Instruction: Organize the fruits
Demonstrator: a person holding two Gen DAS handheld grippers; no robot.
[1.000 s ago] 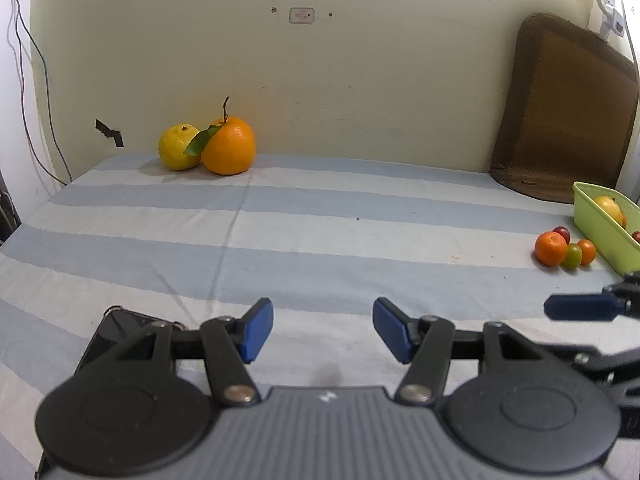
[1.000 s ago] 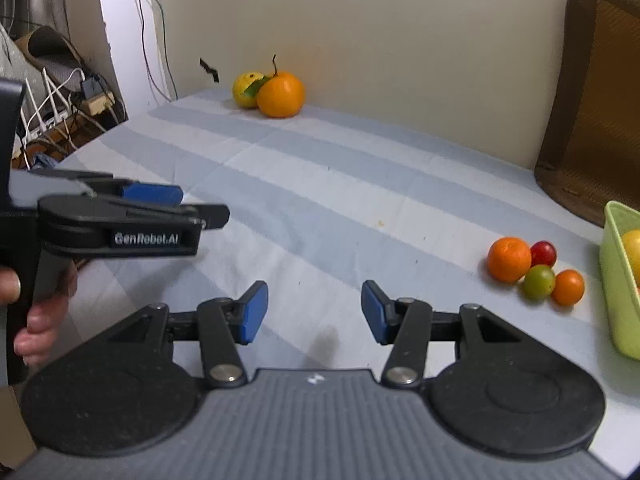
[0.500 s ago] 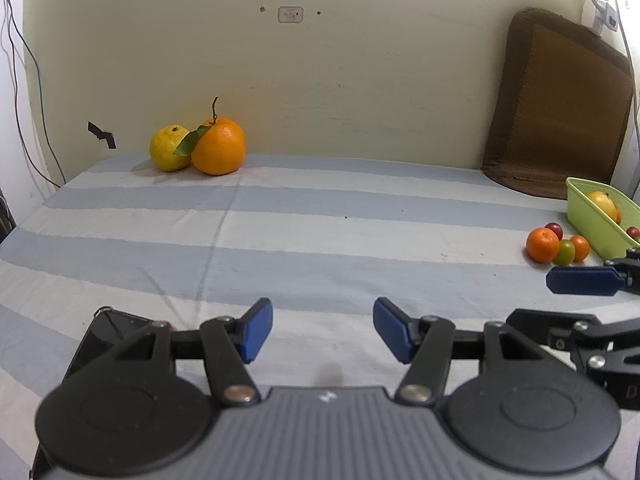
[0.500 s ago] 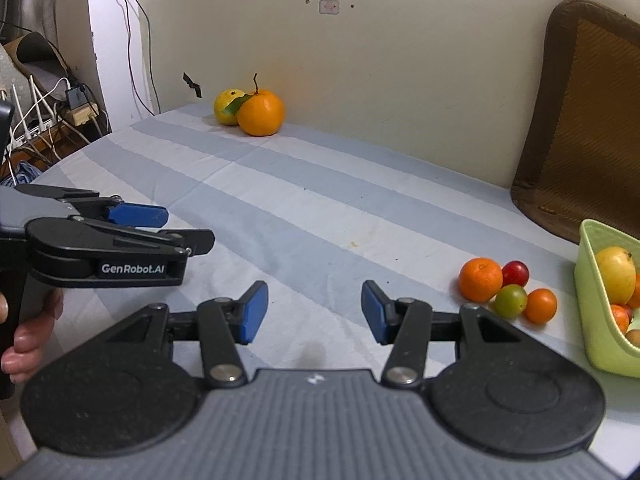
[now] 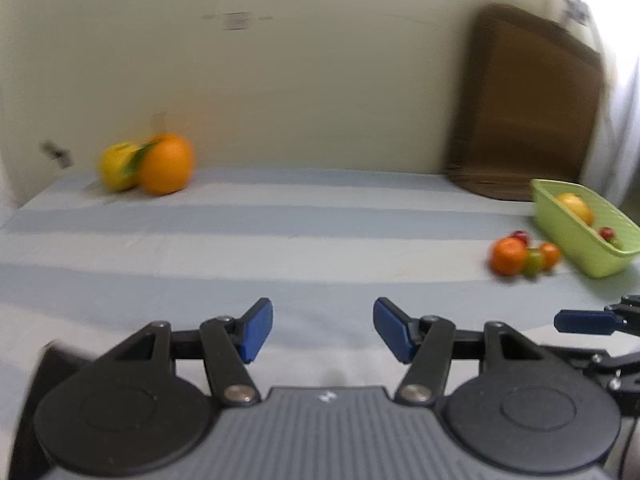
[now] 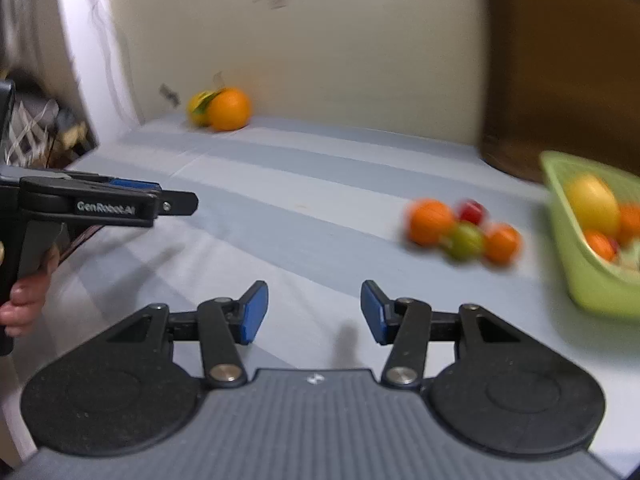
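At frame bottom, the right gripper [image 6: 314,312] was seen with jaws apart and empty, having just narrowed slightly; the left gripper [image 5: 323,330] likewise gaped empty. The loose fruit cluster [image 6: 460,232] at mid-right, just beside the green basket [image 6: 576,280], would best be approached squarely and one fruit pinched gently. Two large citrus [image 6: 220,108] were seen at upper left.

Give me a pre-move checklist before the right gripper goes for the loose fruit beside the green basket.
1. Right gripper empty, jaws apart (just closing a little): ok.
2. Left gripper empty, jaws apart: ok.
3. Small fruit cluster lies on the striped cloth just outside the green basket: ok.
4. Basket has room: cannot tell, part of it is cut off.
5. Cloth between right gripper and cluster free of things: ok.
6. Big orange and yellow fruit far off by the wall: ok.
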